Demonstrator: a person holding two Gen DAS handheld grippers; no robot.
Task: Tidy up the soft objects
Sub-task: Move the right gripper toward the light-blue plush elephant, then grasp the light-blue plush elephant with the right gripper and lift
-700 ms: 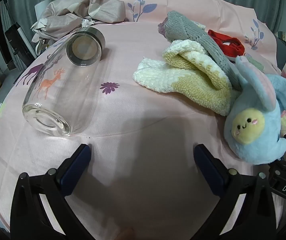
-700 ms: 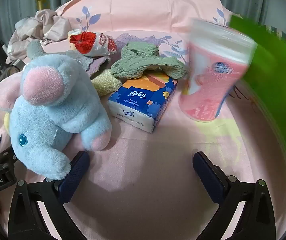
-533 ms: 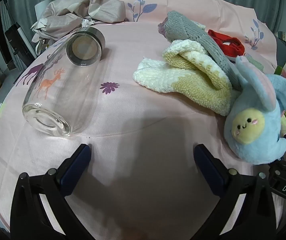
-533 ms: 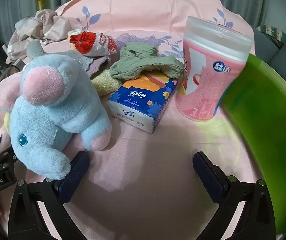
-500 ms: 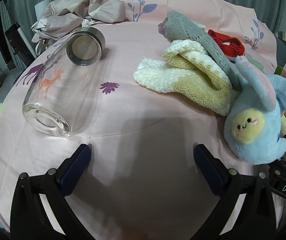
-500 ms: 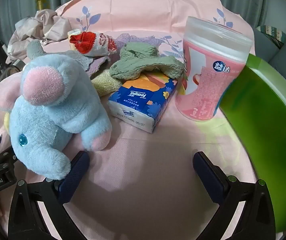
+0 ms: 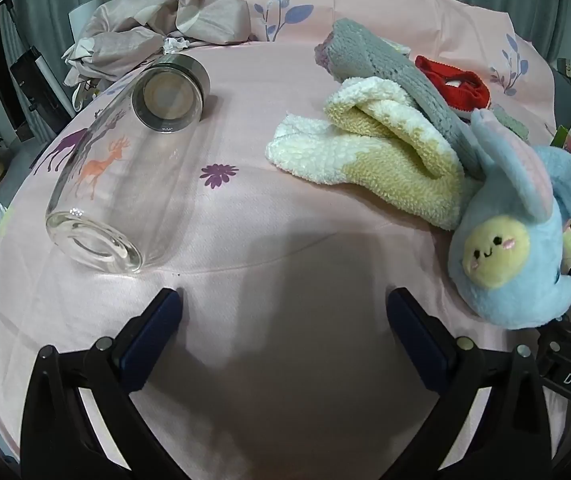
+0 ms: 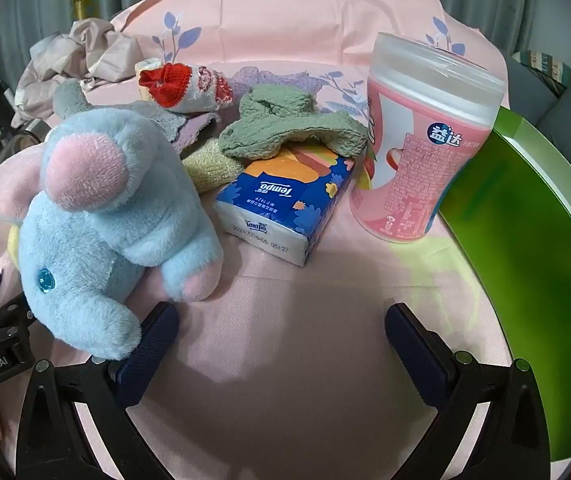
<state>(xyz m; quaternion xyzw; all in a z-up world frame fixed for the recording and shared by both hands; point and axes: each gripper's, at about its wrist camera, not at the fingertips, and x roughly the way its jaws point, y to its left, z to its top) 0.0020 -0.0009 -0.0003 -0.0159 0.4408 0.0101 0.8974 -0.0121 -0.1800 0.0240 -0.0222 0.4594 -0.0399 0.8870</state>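
Observation:
A blue plush elephant (image 8: 101, 216) (image 7: 521, 240) lies between the two grippers on the pink cloth. Behind it lie a yellow-and-white fleece sock (image 7: 369, 148), a grey knitted sock (image 7: 385, 68), a red-and-white sock (image 8: 181, 82) (image 7: 453, 84) and a green sock (image 8: 285, 128) draped over a blue tissue pack (image 8: 285, 208). My left gripper (image 7: 281, 320) is open over bare cloth. My right gripper (image 8: 277, 328) is open too, its left finger (image 8: 145, 352) just under the elephant's foot.
A glass bottle with a metal lid (image 7: 121, 172) lies on its side at the left. A pink plastic canister (image 8: 417, 144) stands at the right beside a green bin (image 8: 525, 248). Crumpled beige fabric (image 7: 157, 28) sits at the back edge.
The green bin came in from the right, blurred at first, and settled beside the pink canister. Both grippers stayed where they were.

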